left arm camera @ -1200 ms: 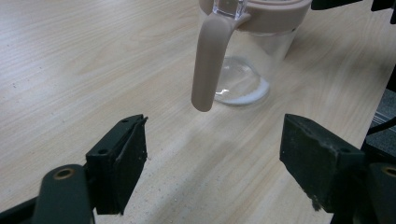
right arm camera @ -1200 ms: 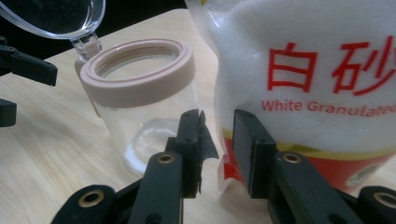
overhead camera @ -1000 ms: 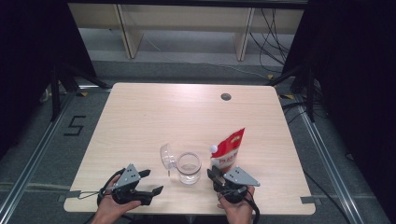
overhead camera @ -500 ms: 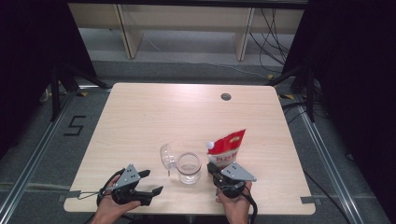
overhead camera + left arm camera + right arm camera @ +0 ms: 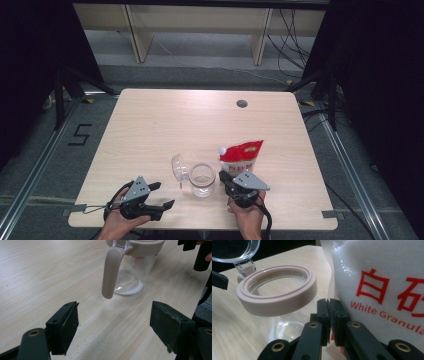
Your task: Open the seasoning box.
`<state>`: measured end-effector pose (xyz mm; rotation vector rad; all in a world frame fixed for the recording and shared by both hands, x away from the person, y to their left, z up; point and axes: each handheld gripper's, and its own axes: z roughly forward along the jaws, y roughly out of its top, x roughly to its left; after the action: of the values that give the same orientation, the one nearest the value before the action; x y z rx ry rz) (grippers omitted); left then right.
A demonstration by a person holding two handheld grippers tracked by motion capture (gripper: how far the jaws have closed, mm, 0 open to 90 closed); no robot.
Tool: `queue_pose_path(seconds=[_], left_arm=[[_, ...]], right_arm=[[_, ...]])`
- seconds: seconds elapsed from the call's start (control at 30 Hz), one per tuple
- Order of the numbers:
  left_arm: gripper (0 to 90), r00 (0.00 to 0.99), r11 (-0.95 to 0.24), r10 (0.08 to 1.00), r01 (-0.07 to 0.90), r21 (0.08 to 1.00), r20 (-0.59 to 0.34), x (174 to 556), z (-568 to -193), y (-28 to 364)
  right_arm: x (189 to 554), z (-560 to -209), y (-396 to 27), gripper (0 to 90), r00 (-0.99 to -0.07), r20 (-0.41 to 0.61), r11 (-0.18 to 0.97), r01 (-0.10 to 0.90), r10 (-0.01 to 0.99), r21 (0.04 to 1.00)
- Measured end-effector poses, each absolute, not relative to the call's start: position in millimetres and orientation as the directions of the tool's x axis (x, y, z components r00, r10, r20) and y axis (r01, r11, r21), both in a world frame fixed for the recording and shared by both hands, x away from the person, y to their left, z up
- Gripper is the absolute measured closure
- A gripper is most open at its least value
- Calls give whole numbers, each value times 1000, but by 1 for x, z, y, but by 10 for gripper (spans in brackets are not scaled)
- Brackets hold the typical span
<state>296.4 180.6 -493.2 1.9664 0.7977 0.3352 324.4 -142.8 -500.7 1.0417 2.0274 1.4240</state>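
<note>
Resting at the near left of the table [image 5: 150, 120], the left gripper [image 5: 161, 195] has its jaws spread wide, nothing between them. At the near right, the right gripper [image 5: 224, 176] has its jaws pressed together on the bottom edge of the sugar pouch [image 5: 242, 151], having just closed. Between them, slightly farther, stands the glass jar [image 5: 202, 179], its clear lid [image 5: 177, 167] hinged open to the left.

The left hand [image 5: 117, 220] held the black two-jaw left gripper [image 5: 161, 195] low at the near edge, jaws wide apart. The right hand [image 5: 247, 212] held the black right gripper [image 5: 329, 312] with its jaws pressed together.
</note>
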Motion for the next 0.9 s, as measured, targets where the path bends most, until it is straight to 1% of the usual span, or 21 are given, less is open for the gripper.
queue_pose_path(seconds=[0.07,0.1,0.27,0.3,0.33,0.4,0.43,0.47,0.5,0.6,0.67,0.77,0.8,0.83,0.87,0.9], left_arm=[[226,756,-340,650,387,857,-84,297,-493,181],[226,756,-341,649,389,856,-85,297,-493,181],[226,745,-333,660,402,853,-94,296,-494,180],[225,746,-333,659,402,853,-94,296,-494,180],[226,753,-344,653,389,855,-81,297,-494,181],[225,754,-340,651,389,856,-85,297,-494,181],[225,753,-337,652,391,857,-87,297,-494,181],[225,754,-338,651,390,857,-86,297,-494,181],[225,755,-340,650,388,857,-84,297,-494,181],[223,751,-344,655,392,853,-82,297,-494,181],[223,751,-342,655,392,854,-83,297,-494,181],[222,755,-345,651,387,855,-79,298,-494,181],[222,744,-326,660,407,853,-102,296,-495,180],[222,745,-325,659,408,853,-105,296,-495,180],[222,744,-326,659,409,852,-105,296,-495,180],[222,744,-322,659,410,854,-108,297,-496,179]], right_arm=[[326,-501,-141,864,-617,50,188,316,785,930],[325,-501,-141,861,-603,51,186,324,796,928],[329,-501,-139,833,-619,50,195,322,783,926],[329,-502,-138,819,-627,53,188,311,777,932],[329,-501,-139,800,-634,51,196,314,772,929],[326,-499,-140,772,-633,54,205,329,772,922],[326,-499,-141,753,-642,55,197,314,765,929],[325,-498,-142,722,-647,65,199,327,760,924],[323,-497,-146,683,-648,56,208,324,760,923],[318,-496,-155,664,-665,54,218,319,745,922],[314,-494,-163,623,-643,59,207,331,764,921],[311,-491,-178,616,-632,51,198,317,774,928],[310,-489,-185,620,-625,57,195,326,778,925],[309,-488,-191,611,-622,51,195,320,781,927],[308,-488,-196,585,-621,52,189,316,782,930],[307,-488,-200,581,-613,61,174,317,788,932]])
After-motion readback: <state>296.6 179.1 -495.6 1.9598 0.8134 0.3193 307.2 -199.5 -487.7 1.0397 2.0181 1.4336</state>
